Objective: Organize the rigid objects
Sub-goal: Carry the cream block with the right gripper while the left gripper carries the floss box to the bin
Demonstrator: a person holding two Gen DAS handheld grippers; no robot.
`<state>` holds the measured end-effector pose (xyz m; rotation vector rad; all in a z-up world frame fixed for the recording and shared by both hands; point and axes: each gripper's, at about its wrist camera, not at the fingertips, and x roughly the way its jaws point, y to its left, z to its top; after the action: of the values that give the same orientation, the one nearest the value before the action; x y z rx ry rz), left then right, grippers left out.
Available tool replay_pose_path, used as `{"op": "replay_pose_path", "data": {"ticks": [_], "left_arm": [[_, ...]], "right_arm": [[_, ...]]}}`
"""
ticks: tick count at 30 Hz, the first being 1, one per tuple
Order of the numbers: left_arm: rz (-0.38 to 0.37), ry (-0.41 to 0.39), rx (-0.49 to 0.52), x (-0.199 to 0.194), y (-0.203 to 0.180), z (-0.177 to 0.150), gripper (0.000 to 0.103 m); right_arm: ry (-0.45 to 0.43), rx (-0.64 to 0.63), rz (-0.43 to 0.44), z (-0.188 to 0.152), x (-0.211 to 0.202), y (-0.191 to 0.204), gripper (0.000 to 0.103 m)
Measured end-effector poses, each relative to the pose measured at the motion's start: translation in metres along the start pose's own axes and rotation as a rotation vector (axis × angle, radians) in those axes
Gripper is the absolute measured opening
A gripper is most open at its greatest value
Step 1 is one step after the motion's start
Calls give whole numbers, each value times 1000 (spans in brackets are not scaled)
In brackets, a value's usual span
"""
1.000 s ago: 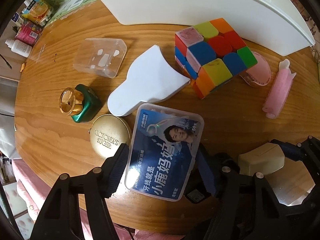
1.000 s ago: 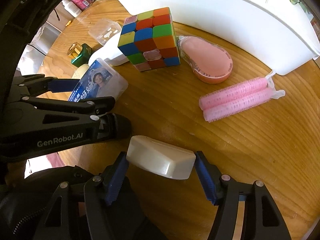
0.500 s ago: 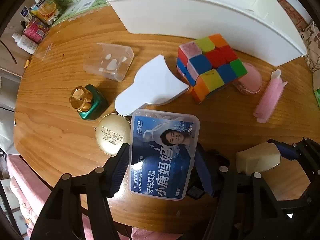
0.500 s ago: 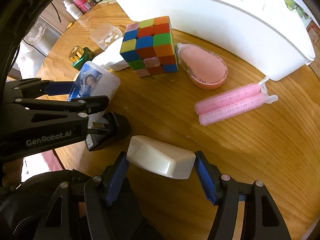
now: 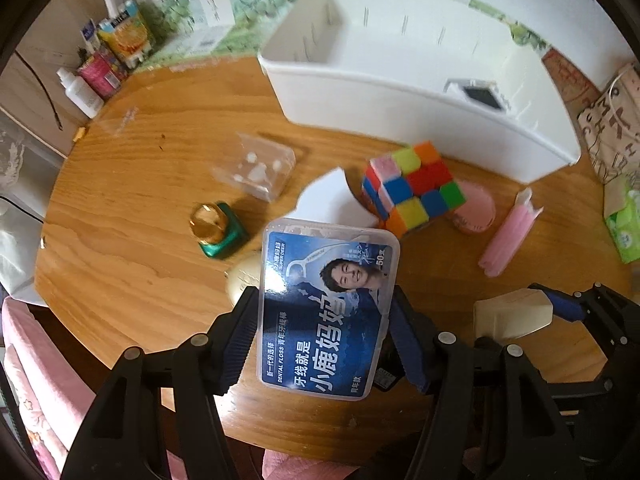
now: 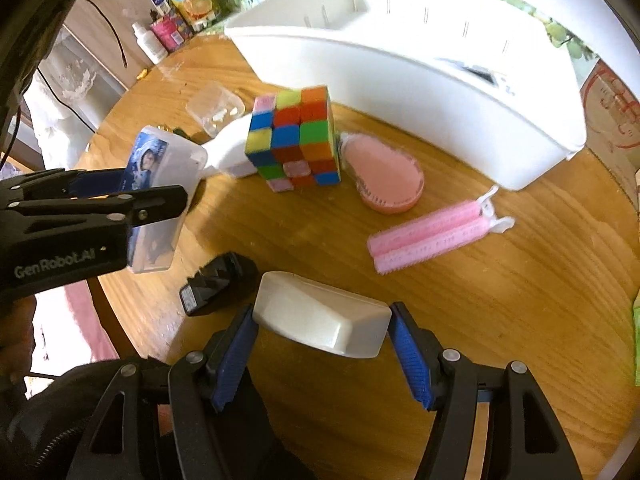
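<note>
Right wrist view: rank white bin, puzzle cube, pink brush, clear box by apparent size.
1. white bin
2. puzzle cube
3. pink brush
4. clear box

The clear box lies farther from the camera, so its last place is unsure.

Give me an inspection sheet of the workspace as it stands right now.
Surface: round wooden table.
Job's things: dental floss box in left gripper; cream case in right gripper; white bin behind.
Clutter: colour cube, pink rollers, pink brush, green bottle, clear box, black block.
Grippers: both shut on their loads.
Cables: dark cord at left.
Surroundings: bottles and cartons beyond the table.
</note>
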<state>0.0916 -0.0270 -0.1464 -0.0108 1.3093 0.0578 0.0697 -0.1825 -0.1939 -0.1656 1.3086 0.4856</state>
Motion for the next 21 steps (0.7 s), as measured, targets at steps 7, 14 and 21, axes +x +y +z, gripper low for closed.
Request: {"op": "replay_pose_path", "data": {"ticks": [7,14,21], "left_arm": [[9,-111,-21,-34,12,16,67],[28,-200,-26,-57,21,36,67],[2,-324,-30,-79,25,56,67]], "right_arm": [[-95,-5,-13,16,-26,-7,67],[-182,-8,-41,36,-46,-11,67],[-288,-9,-59,59,-62,-12,67]]}}
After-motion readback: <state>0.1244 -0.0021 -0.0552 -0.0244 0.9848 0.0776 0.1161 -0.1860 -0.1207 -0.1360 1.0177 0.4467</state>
